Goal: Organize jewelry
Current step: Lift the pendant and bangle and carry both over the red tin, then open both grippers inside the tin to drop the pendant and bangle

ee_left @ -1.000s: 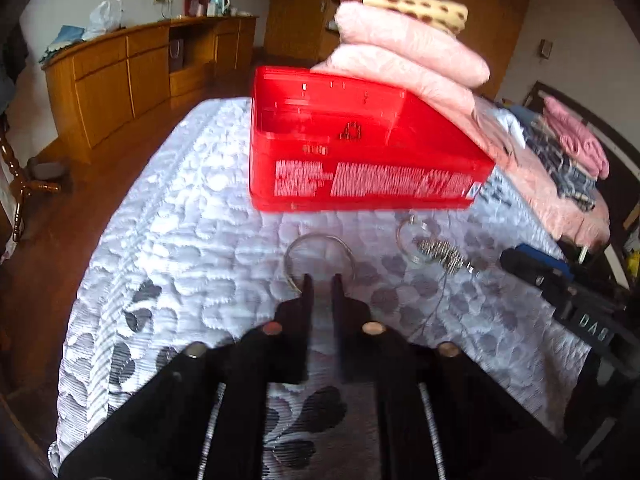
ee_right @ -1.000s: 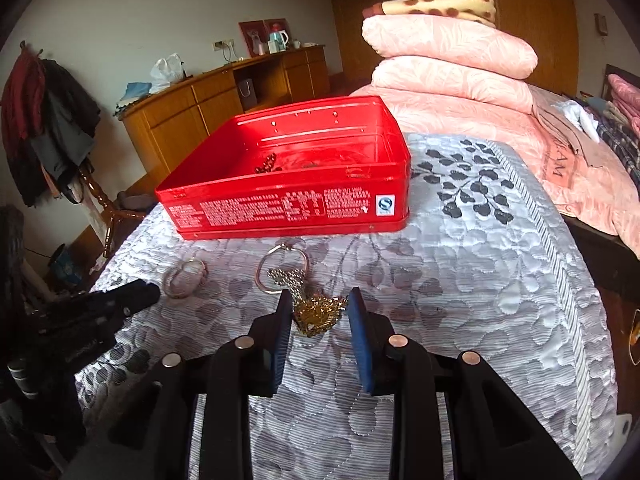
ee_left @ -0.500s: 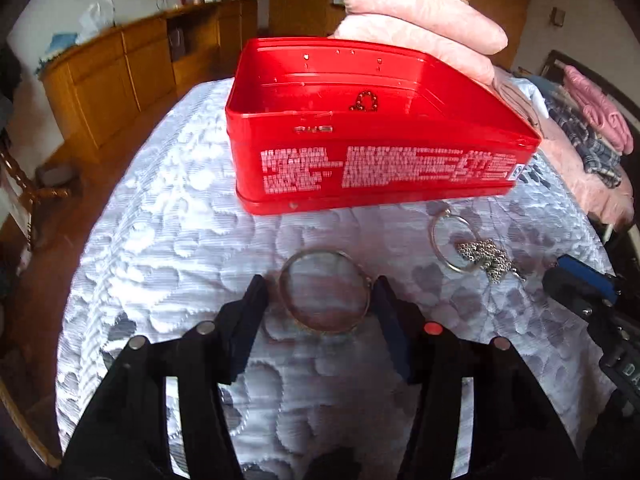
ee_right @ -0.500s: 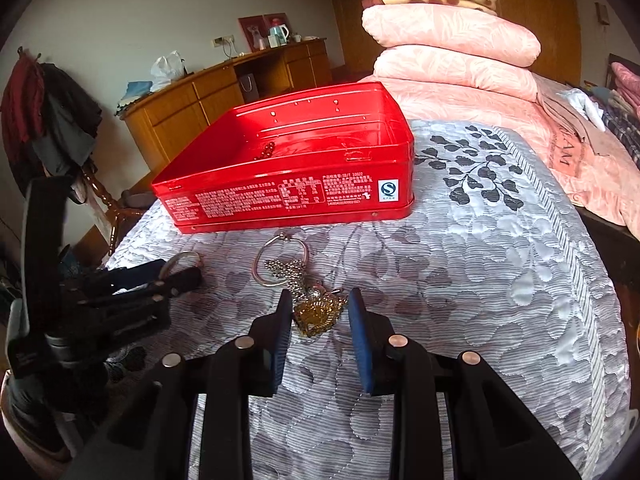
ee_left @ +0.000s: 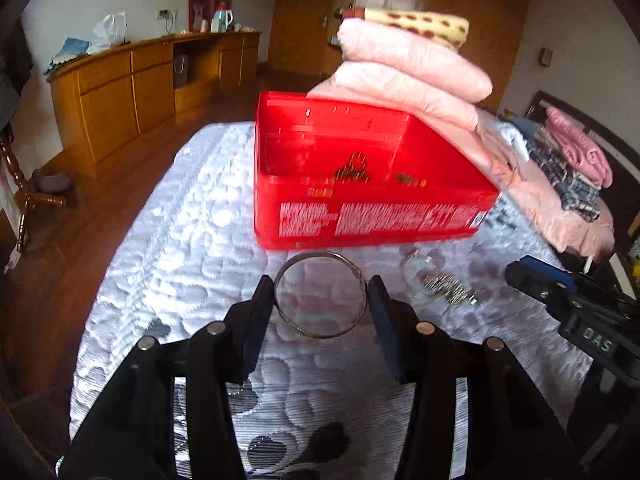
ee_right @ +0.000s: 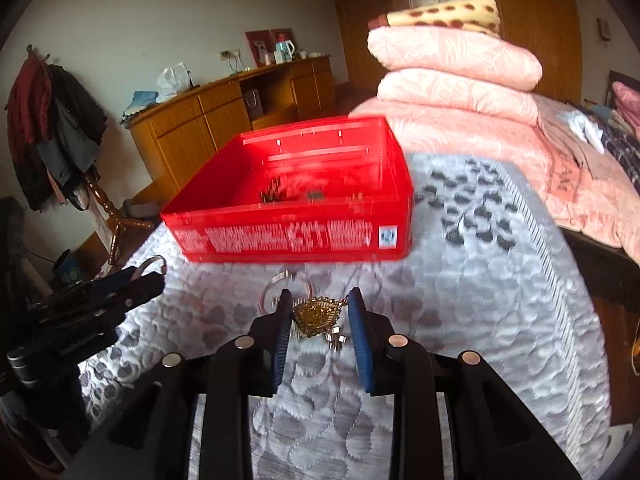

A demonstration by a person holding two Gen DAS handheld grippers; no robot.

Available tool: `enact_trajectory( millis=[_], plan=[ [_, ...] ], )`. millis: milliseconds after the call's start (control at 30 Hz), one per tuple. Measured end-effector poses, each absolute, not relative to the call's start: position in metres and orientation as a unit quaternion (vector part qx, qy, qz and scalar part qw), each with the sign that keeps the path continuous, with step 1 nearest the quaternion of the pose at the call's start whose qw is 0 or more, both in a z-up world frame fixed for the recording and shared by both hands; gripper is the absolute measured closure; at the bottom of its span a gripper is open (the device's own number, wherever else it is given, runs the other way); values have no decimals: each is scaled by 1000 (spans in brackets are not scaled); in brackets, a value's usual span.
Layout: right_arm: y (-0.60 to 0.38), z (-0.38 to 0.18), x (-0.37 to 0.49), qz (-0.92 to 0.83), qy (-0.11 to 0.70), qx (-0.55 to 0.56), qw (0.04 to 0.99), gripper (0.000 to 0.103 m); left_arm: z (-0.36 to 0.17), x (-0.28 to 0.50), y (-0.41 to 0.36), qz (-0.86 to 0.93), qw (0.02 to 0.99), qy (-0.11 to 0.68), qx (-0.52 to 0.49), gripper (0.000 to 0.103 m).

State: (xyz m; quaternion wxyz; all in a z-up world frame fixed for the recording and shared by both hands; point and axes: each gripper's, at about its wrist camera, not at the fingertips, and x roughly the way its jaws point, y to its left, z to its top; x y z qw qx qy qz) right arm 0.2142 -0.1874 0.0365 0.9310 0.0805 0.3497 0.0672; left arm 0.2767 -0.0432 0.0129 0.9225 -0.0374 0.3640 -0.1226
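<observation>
White letters "DAS" stand on the black right hand-held gripper (ee_left: pixel 576 312). The white print on the red rectangular tin box (ee_left: pixel 372 216) is too blurred to read.

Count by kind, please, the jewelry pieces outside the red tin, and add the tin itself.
Round metal bangle: 2, one between the left tongs, one thinner beside the pendant
Gold heart-shaped pendant on a chain: 1, between the right tongs
Red rectangular metal tin: 1
Total: 4
</observation>
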Motion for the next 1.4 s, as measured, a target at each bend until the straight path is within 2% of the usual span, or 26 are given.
enact_trajectory(
  millis=[467, 667, 967, 1033, 1067, 1100, 1167, 1233, 1400],
  plan=[
    [-198, 97, 269, 76, 288, 80, 951, 75, 77, 326, -66, -130, 948, 288, -31, 56],
    [-199, 103, 310, 85, 294, 86, 948, 75, 74, 370, -74, -131, 943, 303, -39, 56],
    [-202, 69, 345, 86, 340, 100, 931, 75, 48, 402, -86, -130, 931, 339, -25, 56],
    [-203, 66, 348, 83, 343, 105, 930, 72, 44, 405, -85, -129, 929, 345, -26, 55],
    [-204, 65, 348, 83, 343, 108, 930, 60, 43, 406, -85, -129, 929, 346, -26, 55],
    [-204, 64, 348, 82, 342, 110, 930, 52, 42, 408, -86, -129, 929, 347, -26, 54],
    [-203, 65, 344, 77, 332, 105, 934, 49, 41, 408, -84, -126, 928, 348, -26, 46],
    [-205, 66, 339, 76, 324, 107, 937, 49, 41, 407, -81, -120, 931, 345, -29, 28],
    [-213, 75, 322, 67, 305, 117, 943, 48, 56, 391, -70, -112, 941, 318, -41, 26]
  ],
)
